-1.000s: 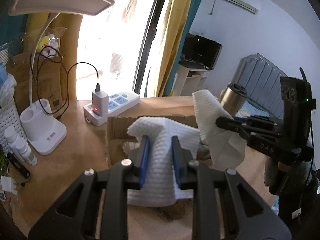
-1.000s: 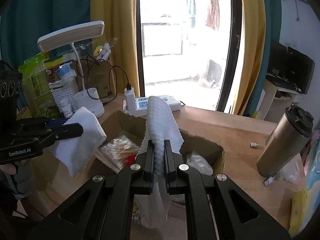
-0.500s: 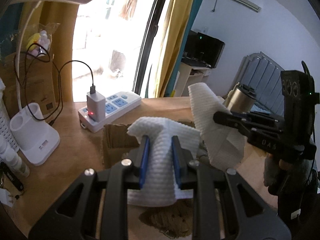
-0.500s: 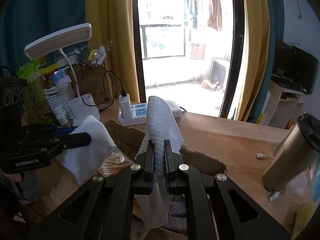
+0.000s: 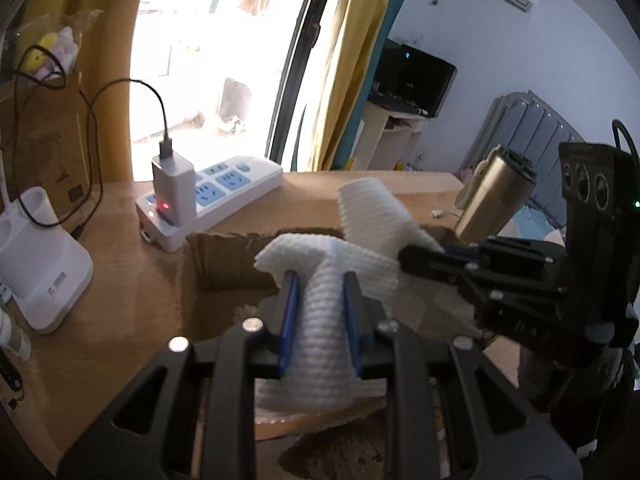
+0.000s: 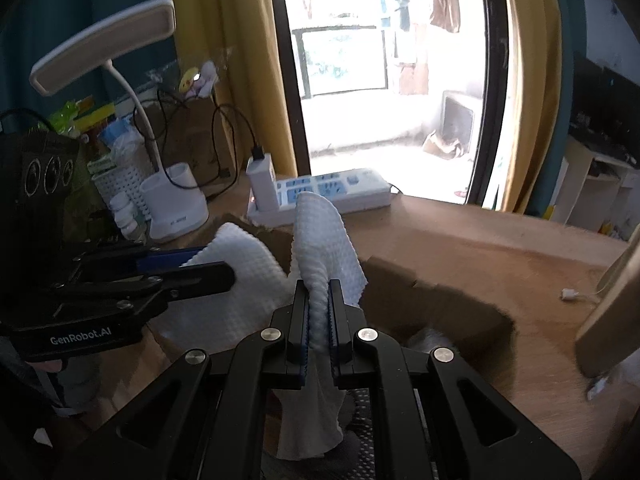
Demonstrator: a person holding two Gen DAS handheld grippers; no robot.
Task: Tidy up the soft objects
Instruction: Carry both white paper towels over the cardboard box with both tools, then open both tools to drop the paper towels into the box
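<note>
A white waffle-textured cloth [image 5: 320, 340] hangs over an open cardboard box [image 5: 224, 256] on the wooden desk. My left gripper [image 5: 320, 280] is shut on one bunched part of it, blue pads pressing both sides. To its right, my right gripper [image 5: 408, 258] is shut on another fold of cloth that stands up above its tips. In the right wrist view the right gripper [image 6: 319, 284] pinches the cloth [image 6: 324, 236] thinly, and the left gripper [image 6: 216, 264] comes in from the left, holding its part over the box rim [image 6: 440, 300]. The two parts seem to join.
A white power strip [image 5: 216, 196] with a plugged charger [image 5: 172, 184] lies behind the box. A white lamp base [image 5: 40, 264] and a basket [image 6: 116, 176] of clutter stand at the left. A metal tumbler [image 5: 492, 196] stands at the right. Soft dark items lie inside the box.
Both grippers have moved forward and downward together with the cloth, so it now hangs lower over the box. Neither grip has altered.
</note>
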